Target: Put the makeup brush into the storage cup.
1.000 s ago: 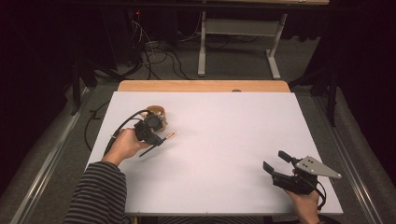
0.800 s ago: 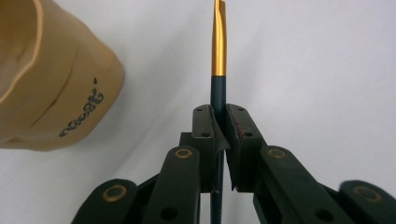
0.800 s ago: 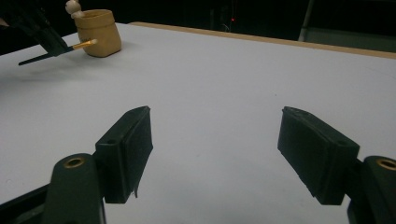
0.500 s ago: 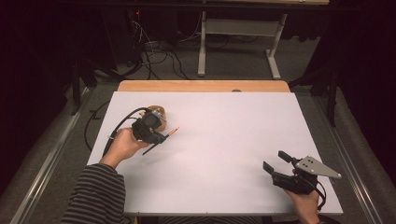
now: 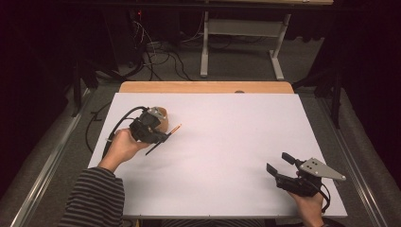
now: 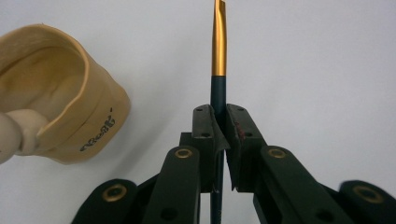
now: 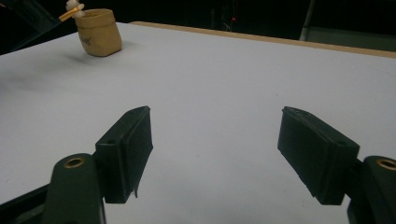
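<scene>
My left gripper [image 5: 163, 136] [image 6: 218, 116] is shut on a thin brush [image 6: 218, 42] with a dark teal shaft and a gold ferrule. It holds the brush above the left part of the white table. The brush tip [image 5: 176, 127] points right and away from me. Just beside the gripper stands a tan pot [image 5: 161, 115] [image 6: 70, 112] [image 7: 98, 32] with a white knob-like thing inside [image 6: 14, 135]. My right gripper [image 5: 276, 162] [image 7: 215, 135] is open near the table's front right corner, with nothing between its jaws.
The white sheet [image 5: 227, 137] covers a wooden table whose far edge [image 5: 203, 87] shows beyond it. A black cable [image 5: 118, 124] trails from the left gripper over the table's left edge. Behind the table are a white frame leg [image 5: 204, 52] and floor cables.
My left gripper has risen a little with the brush, and the brush tip now sits slightly higher and farther off. The right gripper has not moved.
</scene>
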Action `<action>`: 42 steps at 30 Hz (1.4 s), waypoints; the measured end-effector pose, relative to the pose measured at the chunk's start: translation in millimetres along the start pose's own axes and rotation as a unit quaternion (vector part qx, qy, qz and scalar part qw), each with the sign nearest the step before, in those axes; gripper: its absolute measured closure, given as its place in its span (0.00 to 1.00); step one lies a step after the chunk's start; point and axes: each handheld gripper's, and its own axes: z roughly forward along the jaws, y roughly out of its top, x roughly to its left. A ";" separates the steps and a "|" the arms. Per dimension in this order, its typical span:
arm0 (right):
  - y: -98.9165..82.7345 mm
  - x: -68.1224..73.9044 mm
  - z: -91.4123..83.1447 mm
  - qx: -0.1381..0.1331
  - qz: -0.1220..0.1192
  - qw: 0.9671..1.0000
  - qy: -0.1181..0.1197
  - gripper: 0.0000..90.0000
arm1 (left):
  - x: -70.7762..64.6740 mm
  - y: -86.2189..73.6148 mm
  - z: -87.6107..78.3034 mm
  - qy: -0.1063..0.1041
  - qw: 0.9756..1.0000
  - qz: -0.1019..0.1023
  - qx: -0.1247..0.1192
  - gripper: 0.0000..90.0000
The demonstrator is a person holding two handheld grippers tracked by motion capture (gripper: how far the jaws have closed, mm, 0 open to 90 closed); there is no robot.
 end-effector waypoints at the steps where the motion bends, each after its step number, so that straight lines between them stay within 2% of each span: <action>1: -0.1 0.3 0.0 0.001 0.002 1.000 0.000 0.31 | 0.4 -0.3 -1.6 0.000 1.000 -0.002 -0.004 0.92; 6: -0.1 0.9 0.1 0.002 -0.002 1.000 0.000 0.31 | 1.6 -1.4 -6.4 0.007 1.000 -0.011 -0.014 0.92; 21: -0.1 0.9 0.2 0.000 -0.004 1.000 -0.002 0.31 | 4.0 -1.9 -16.3 0.010 0.998 -0.023 -0.053 0.92; 34: -0.1 1.8 -0.6 0.000 -0.001 1.000 -0.004 0.32 | 7.6 -2.6 -25.0 0.018 0.994 -0.042 -0.095 0.92; 42: -0.1 1.4 0.3 0.001 -0.005 1.000 -0.002 0.32 | 11.7 -0.2 -29.6 0.027 0.990 -0.061 -0.124 0.92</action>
